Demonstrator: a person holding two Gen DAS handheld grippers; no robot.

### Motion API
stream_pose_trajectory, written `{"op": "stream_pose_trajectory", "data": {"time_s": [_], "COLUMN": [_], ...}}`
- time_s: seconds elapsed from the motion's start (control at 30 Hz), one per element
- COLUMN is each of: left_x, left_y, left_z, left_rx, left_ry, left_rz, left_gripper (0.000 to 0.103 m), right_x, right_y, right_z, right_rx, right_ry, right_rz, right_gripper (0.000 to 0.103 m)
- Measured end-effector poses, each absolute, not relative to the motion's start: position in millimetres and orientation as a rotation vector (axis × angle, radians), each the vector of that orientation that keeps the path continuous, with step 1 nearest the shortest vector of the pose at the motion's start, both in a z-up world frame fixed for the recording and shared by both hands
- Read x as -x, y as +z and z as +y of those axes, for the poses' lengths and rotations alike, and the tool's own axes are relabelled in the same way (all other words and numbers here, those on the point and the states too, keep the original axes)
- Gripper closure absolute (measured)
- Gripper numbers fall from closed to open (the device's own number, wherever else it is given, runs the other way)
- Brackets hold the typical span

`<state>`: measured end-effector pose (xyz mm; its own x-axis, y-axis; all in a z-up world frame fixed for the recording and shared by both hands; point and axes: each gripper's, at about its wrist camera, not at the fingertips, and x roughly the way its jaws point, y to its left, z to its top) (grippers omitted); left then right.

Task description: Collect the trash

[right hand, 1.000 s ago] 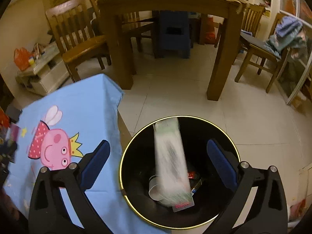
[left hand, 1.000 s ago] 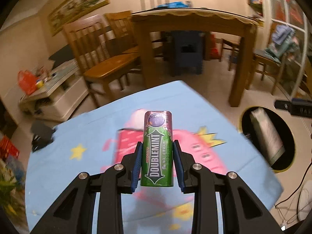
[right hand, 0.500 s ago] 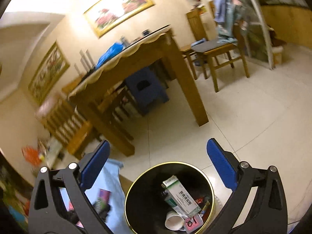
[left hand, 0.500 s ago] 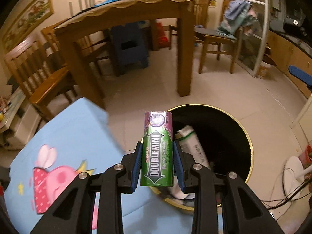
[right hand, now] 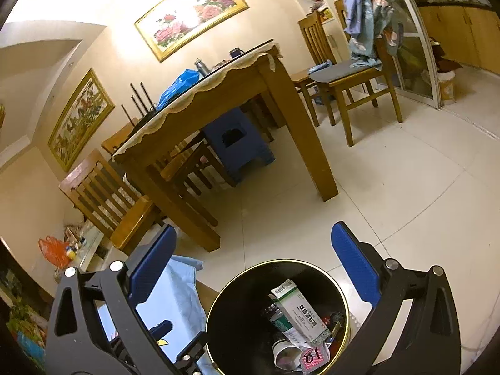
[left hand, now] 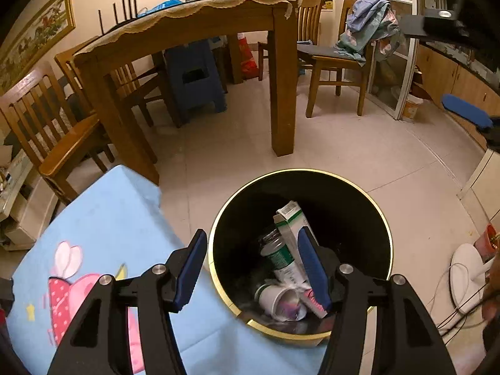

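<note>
A black bin with a gold rim (left hand: 368, 191) stands on the floor beside the low table. My left gripper (left hand: 253, 265) is open and empty just above its near edge. In the bin lie a green gum canister (left hand: 279, 257), a white and green carton (left hand: 289, 218), a paper cup (left hand: 279, 303) and other scraps. My right gripper (right hand: 253, 265) is open and empty, held higher over the same bin (right hand: 247, 275), where the carton (right hand: 300, 309) and the canister (right hand: 281, 322) show too.
The low table with a blue cartoon cloth (left hand: 103, 228) is left of the bin. A wooden dining table (left hand: 193, 25) and chairs (left hand: 331, 56) stand behind on the tiled floor. Cables and a white fan base (left hand: 465, 278) lie at the right.
My left gripper has opened and the gum canister has dropped into the bin. The right gripper stays open and has shifted only a little.
</note>
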<state>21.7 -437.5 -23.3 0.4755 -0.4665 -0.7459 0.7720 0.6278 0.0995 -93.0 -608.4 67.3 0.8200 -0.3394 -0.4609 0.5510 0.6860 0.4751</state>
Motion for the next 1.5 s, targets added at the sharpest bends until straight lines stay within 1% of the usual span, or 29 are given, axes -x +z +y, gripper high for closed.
{"op": "stream_pose_trajectory", "data": {"time_s": [0.07,0.13,0.17,0.27,0.37,0.43,0.53,0.63,0.73,0.8,0.83,0.9,1.0,1.17,1.5], "left_x": [-19,-19,-18,-25,-35,-38,-40,-35,-18,-3,8,18,31,39,41], "left_y": [-16,-7,-3,3,-1,-6,-5,15,49,70,87,104,127,131,122], "left_z": [-412,-378,-360,-299,-234,-193,-132,-72,-41,-31,-24,-15,-5,-8,-10], "left_rx": [-0.456,-0.447,-0.442,-0.441,-0.444,-0.448,-0.427,-0.341,-0.268,-0.23,-0.198,-0.162,-0.109,-0.093,-0.104], "left_ry": [-0.756,-0.693,-0.659,-0.524,-0.358,-0.222,-0.066,0.02,0.039,0.032,0.018,-0.007,-0.038,-0.065,-0.078], "left_rz": [0.721,0.697,0.683,0.681,0.725,0.735,0.74,0.724,0.669,0.629,0.596,0.559,0.512,0.502,0.522], "left_gripper": [0.04,0.021,0.019,0.006,0.007,0.007,0.007,0.007,0.007,0.007,0.007,0.007,0.007,0.007,0.007], "right_x": [79,58,45,2,-39,-55,-59,-54,-44,-33,-23,-5,16,31,35], "right_y": [68,66,63,41,9,-6,-21,-20,9,45,68,105,133,133,126], "right_z": [-593,-570,-556,-504,-439,-402,-350,-305,-266,-245,-232,-216,-199,-180,-183], "right_rx": [-0.585,-0.497,-0.452,-0.317,-0.246,-0.241,-0.244,-0.27,-0.212,-0.17,-0.151,-0.12,-0.086,-0.065,-0.062], "right_ry": [-0.5,-0.481,-0.468,-0.425,-0.279,-0.174,-0.081,-0.005,0.051,0.086,0.095,0.073,0.059,0.071,0.062], "right_rz": [0.391,0.456,0.501,0.659,0.803,0.866,0.901,0.912,0.898,0.827,0.767,0.672,0.594,0.566,0.587], "right_gripper": [0.005,0.005,0.005,0.005,0.005,0.005,0.006,0.006,0.006,0.005,0.006,0.005,0.005,0.005,0.005]}}
